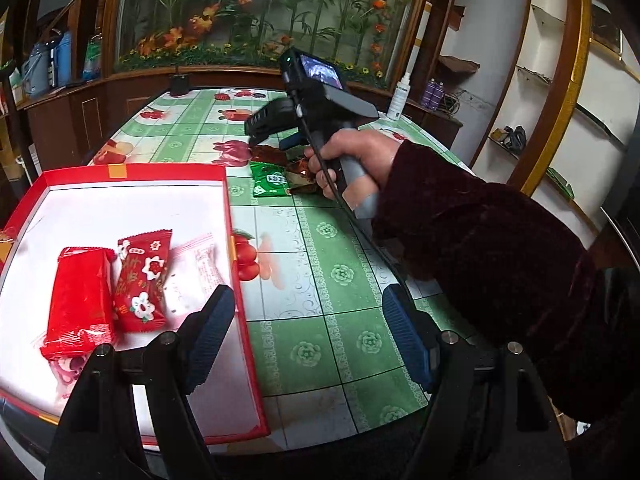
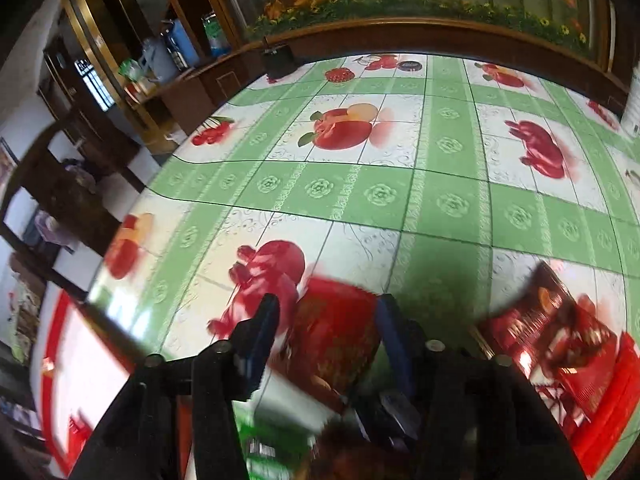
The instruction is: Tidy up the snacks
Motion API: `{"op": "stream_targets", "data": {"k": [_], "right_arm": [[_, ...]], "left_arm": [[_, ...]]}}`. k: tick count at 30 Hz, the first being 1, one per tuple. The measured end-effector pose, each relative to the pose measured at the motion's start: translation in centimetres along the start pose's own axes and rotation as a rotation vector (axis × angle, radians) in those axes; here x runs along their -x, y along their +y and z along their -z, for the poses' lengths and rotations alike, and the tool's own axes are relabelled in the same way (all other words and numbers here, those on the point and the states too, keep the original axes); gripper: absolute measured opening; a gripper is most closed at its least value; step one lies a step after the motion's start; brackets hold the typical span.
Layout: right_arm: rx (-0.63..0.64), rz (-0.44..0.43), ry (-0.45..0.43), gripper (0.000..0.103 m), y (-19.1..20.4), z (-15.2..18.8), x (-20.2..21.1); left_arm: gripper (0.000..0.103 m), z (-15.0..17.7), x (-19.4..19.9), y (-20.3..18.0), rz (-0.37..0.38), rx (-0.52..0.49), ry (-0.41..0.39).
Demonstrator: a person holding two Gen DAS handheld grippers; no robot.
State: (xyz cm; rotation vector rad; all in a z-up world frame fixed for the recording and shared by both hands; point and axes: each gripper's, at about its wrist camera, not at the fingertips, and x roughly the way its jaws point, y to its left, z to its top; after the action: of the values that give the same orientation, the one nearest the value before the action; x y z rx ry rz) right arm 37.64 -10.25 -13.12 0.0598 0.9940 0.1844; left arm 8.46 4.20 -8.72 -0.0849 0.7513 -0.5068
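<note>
Right gripper (image 2: pixel 326 344) jaws straddle a red snack packet (image 2: pixel 336 336), bottom centre of its view, long axis running away from camera; blur hides pad contact, grip unclear. Left gripper (image 1: pixel 308 340) gaping, empty, over red tray (image 1: pixel 240 304) edge, lower left; right hand nearer loose snacks.

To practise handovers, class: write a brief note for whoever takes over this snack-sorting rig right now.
Left gripper: open, empty, over the box edge.
Right gripper: red packet between its jaws; blur hides whether it is gripped.
Done: red pack, flowered pack and clear pack lie in the box.
To do: the red packet, green packet and brown packets on the table probably go in the box too.
</note>
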Motion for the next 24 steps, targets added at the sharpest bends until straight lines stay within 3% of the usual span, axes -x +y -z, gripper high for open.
{"op": "stream_targets", "data": {"k": [4, 8, 14, 16, 19, 20, 21, 24], "right_arm": [[0.066, 0.048, 0.012, 0.045, 0.1, 1.2, 0.7], [0.105, 0.043, 0.028, 0.046, -0.9, 3.6, 2.7], [0.166, -0.026, 0.055, 0.047, -3.0, 10.0, 7.6], [0.15, -0.137, 0.088, 0.048, -4.1, 11.5, 9.5], [0.123, -0.227, -0.034, 0.049, -4.3, 10.2, 12.2], [0.138, -0.24, -0.073, 0.054, -3.3, 8.8, 12.6], [0.135, -0.242, -0.07, 0.058, -2.6, 7.8, 12.3], [0.063, -0.181, -0.003, 0.057, -0.4, 4.8, 8.9]], "left_arm": [[0.076, -0.1, -0.1, 0.2, 0.001, 0.032, 0.009], [0.076, 0.0, -0.5, -0.2, 0.025, 0.069, 0.034], [0.076, 0.5, -0.4, -2.4, 0.009, 0.034, 0.044], [0.076, 0.7, -0.5, -3.1, -0.005, 0.02, 0.054], [0.076, 0.8, -0.8, -3.7, -0.002, 0.021, 0.077], [0.076, 0.8, -0.7, -3.9, 0.004, 0.023, 0.081], [0.076, 0.8, -0.5, -4.0, 0.008, 0.021, 0.081], [0.076, 1.0, 0.4, -4.3, -0.012, 0.005, 0.066]]}}
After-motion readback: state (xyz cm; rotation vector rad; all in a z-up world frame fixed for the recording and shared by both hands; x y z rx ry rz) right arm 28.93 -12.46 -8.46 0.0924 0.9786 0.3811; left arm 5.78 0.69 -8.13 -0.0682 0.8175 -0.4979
